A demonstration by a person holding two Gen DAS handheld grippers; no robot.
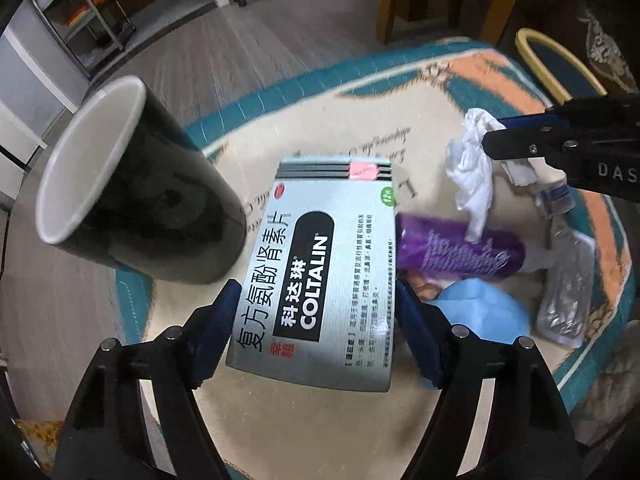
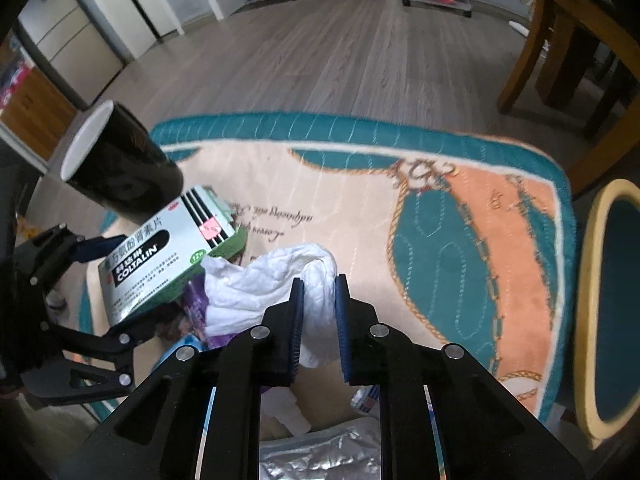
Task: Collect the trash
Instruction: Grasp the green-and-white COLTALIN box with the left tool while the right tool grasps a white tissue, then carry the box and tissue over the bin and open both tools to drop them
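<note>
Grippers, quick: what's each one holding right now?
Left gripper: shut on the medicine box.
Right gripper: shut on the white tissue.

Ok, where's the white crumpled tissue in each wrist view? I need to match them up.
Left wrist: crumpled tissue at right of centre, beside the right claw entering from the right edge.
Right wrist: tissue at centre, one fold pinched between the right claw fingers.
Shared landmark: COLTALIN box, left of the tissue in both.
</note>
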